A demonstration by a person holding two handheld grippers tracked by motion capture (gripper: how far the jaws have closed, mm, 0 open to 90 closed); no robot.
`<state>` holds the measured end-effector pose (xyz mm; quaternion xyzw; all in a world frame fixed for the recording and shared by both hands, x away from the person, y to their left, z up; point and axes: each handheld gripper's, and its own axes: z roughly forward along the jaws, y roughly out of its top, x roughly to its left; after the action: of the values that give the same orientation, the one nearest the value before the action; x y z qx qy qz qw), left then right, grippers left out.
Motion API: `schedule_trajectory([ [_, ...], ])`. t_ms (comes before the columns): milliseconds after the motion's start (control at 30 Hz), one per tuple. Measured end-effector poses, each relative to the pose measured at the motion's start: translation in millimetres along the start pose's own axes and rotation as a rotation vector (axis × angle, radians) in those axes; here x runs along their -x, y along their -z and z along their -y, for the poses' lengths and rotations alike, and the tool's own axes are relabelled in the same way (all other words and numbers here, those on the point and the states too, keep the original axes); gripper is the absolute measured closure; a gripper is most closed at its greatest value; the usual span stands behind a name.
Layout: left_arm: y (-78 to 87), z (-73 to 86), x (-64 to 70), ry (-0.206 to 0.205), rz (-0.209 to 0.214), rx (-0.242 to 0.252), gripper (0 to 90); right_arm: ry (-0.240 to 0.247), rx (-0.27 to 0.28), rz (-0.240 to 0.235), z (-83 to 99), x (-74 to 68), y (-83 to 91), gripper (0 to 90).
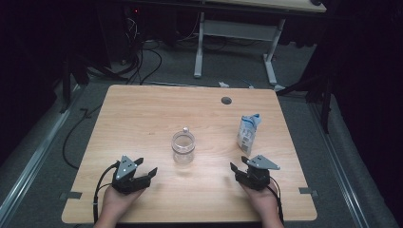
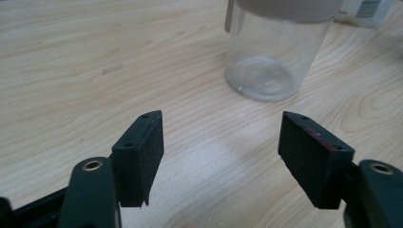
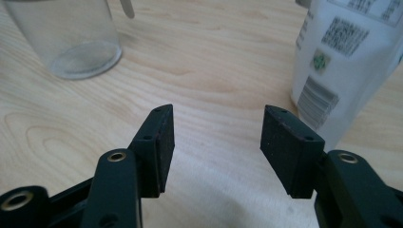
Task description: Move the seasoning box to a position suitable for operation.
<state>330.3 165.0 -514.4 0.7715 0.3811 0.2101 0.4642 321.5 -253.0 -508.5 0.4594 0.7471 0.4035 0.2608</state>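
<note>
Wooden table (image 1: 142, 118) — clear jar (image 1: 183, 147) mid-table, carton (image 1: 248, 129) standing right.

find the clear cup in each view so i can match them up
High view: the clear cup stands mid-table, between the two grippers.
Left gripper view: top, right of centre.
Right gripper view: top left corner.
Shared landmark: the white carton, beside the cup.
</note>
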Motion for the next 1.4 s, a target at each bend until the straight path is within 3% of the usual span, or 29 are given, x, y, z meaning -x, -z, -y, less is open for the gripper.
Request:
schedule_trajectory([
  [167,4.3,-0.9,5.3,0.043,0.024,0.012,39.6,-0.037,-0.013,-0.006,-3.6,2.7,-0.7,44.8],
  [233,3.4,0.4,7.5,0.051,0.022,0.006,34.0,-0.047,-0.008,-0.006,-3.9,2.0,0.8,45.7],
  [333,0.7,-2.5,6.5,0.071,0.03,-0.005,34.2,-0.054,-0.034,0.017,-3.3,2.5,0.1,52.5],
  [400,0.7,-5.0,6.7,0.06,0.021,-0.003,36.2,-0.061,-0.038,0.022,-1.4,1.8,1.1,53.8],
  [500,-0.2,-7.4,5.7,0.075,0.001,0.011,38.0,-0.053,-0.032,0.027,1.1,0.2,3.0,55.0],
  [533,-4.5,-9.4,4.5,0.084,-0.019,0.001,40.5,-0.056,-0.027,0.029,3.8,-0.2,5.2,54.9],
  [633,-12.8,-13.7,4.5,0.089,-0.009,-0.001,44.0,-0.063,-0.031,0.03,6.1,1.7,7.6,54.1],
  [833,-25.3,-26.4,4.5,0.045,-0.008,-0.006,54.8,-0.061,-0.05,0.017,10.7,3.8,8.2,52.9],
  [867,-32.7,-29.8,3.0,0.061,0.023,-0.024,56.1,-0.046,-0.061,0.011,12.9,2.6,8.5,53.3],
  [1033,-44.0,-35.5,0.6,0.078,0.029,-0.014,64.5,-0.035,-0.046,0.013,15.7,1.1,13.0,58.3],
  [1067,-46.6,-38.6,1.7,0.075,0.004,0.008,69.4,-0.039,-0.037,0.02,15.4,1.0,14.1,59.8],
  [1200,-51.6,-46.0,0.8,0.104,0.001,0.014,85.7,-0.03,-0.023,0.022,13.1,0.9,15.7,63.1],
  [1233,-55.8,-50.9,0.9,0.09,-0.013,0.035,88.5,-0.026,-0.021,0.02,12.8,0.4,16.0,63.9],
  [1367,-64.8,-62.1,0.7,0.067,-0.017,0.042,90.0,-0.019,-0.017,0.015,11.9,-1.9,17.1,64.4],
  [1400,-69.9,-70.6,1.6,0.042,-0.027,0.052,90.0,-0.018,-0.018,0.014,11.2,-2.7,17.0,64.5],
])
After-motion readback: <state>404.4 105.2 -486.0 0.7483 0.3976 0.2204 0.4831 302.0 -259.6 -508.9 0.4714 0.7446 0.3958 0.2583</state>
